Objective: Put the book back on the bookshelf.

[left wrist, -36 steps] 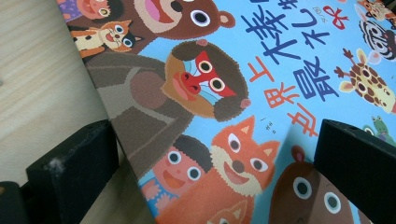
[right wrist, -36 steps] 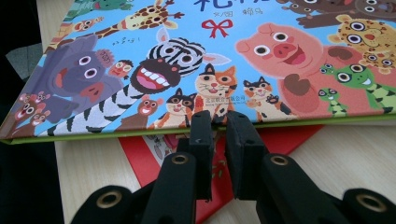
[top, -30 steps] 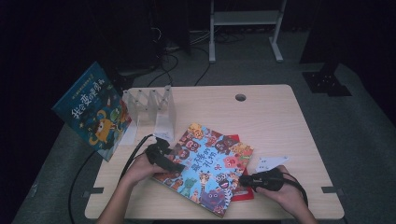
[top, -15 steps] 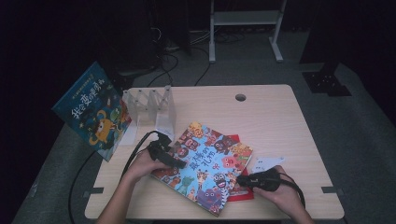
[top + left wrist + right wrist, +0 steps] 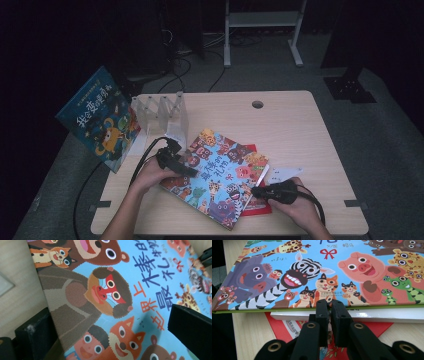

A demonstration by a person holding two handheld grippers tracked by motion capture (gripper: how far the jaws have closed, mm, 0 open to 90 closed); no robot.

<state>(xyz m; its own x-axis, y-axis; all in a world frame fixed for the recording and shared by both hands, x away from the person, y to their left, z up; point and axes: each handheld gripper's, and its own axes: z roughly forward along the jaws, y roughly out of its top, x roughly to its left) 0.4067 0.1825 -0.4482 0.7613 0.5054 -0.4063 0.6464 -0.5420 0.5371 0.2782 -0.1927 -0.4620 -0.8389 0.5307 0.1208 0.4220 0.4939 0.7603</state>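
Note:
A blue picture book point(image 5: 220, 175) with cartoon animals on its cover lies slanted on the table's near half, on top of a thin red booklet point(image 5: 257, 206). My left gripper point(image 5: 181, 168) stands open at the book's left edge. In the left gripper view the gripper point(image 5: 107, 315) has one jaw under that edge and the other over the cover point(image 5: 105, 290). My right gripper point(image 5: 256, 190) is shut with nothing in it. Its tips point(image 5: 330, 303) touch the book's near right edge point(image 5: 287, 308), above a white book point(image 5: 372, 315) and the red booklet point(image 5: 287, 327).
A second blue picture book point(image 5: 100, 117) leans at the table's left edge beside a clear acrylic book rack point(image 5: 161, 111). A white paper point(image 5: 284, 174) lies right of the books. The light wooden table point(image 5: 290, 130) has a cable hole point(image 5: 257, 104) at the back.
My right gripper has slid left up to the book's edge. The left gripper has shifted slightly along the book's left side.

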